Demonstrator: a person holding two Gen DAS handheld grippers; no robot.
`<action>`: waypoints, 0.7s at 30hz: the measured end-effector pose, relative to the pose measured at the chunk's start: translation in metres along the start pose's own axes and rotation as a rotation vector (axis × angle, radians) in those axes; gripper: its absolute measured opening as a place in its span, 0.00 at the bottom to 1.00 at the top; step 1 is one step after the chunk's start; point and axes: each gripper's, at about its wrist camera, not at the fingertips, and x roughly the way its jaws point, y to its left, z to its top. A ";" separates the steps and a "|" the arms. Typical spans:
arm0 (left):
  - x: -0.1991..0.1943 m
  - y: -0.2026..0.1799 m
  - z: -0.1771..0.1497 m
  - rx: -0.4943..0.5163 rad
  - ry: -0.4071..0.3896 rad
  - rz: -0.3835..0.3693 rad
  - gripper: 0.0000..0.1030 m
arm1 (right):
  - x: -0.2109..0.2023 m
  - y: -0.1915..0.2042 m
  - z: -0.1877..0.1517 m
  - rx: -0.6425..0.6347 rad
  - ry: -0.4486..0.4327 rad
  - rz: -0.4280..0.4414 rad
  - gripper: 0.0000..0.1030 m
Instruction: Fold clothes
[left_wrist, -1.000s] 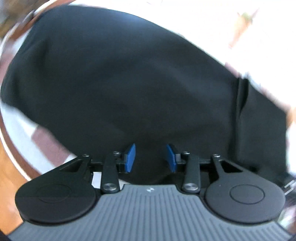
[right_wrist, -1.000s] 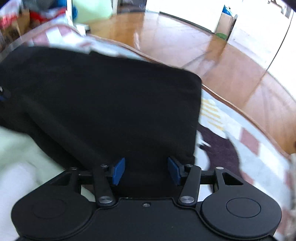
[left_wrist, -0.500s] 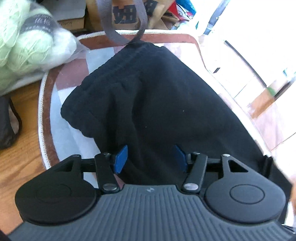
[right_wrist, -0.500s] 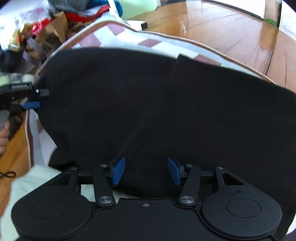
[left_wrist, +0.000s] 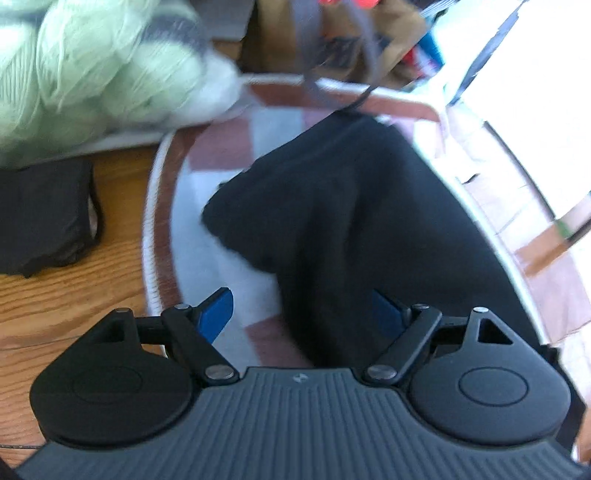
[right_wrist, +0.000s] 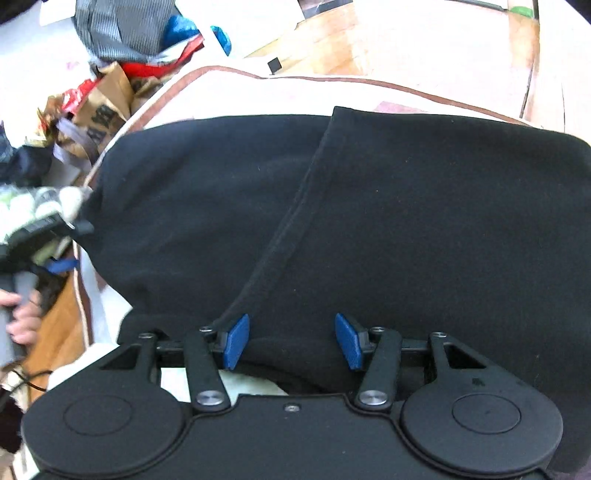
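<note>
A black garment (right_wrist: 406, 221) lies spread on a checkered mat (left_wrist: 207, 266), with one folded layer whose edge runs slantwise across it. In the left wrist view the black garment (left_wrist: 351, 221) shows a bunched corner. My left gripper (left_wrist: 301, 314) hangs low over that corner; its jaws are opening wide. Cloth lies under the right pad (left_wrist: 386, 314) and bare mat by the left one, with nothing gripped. My right gripper (right_wrist: 292, 341) stands over the garment's near edge, jaws apart, fabric between the pads but not pinched. The left gripper (right_wrist: 55, 251) and a hand (right_wrist: 22, 321) show at the garment's left end.
A bag of pale green yarn (left_wrist: 92, 74) and a dark folded item (left_wrist: 40, 218) lie on the wooden floor (left_wrist: 74, 295) left of the mat. Paper bags and loose clutter (right_wrist: 99, 107) crowd the mat's far left corner. Shiny wood floor (right_wrist: 406, 44) lies beyond the mat.
The left jaws have spread much wider and the left gripper has drawn back and down towards the garment's corner at the mat's edge. The right view swung left, then held still.
</note>
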 end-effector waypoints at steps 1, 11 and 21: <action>0.001 0.003 0.001 0.000 0.028 -0.051 0.79 | -0.001 -0.001 0.000 -0.003 0.000 0.000 0.56; 0.039 0.014 0.025 -0.207 -0.059 -0.193 0.86 | -0.008 -0.002 -0.006 -0.021 -0.049 -0.005 0.56; -0.036 -0.055 0.014 0.089 -0.295 -0.213 0.15 | -0.056 -0.054 -0.008 0.124 -0.172 -0.035 0.56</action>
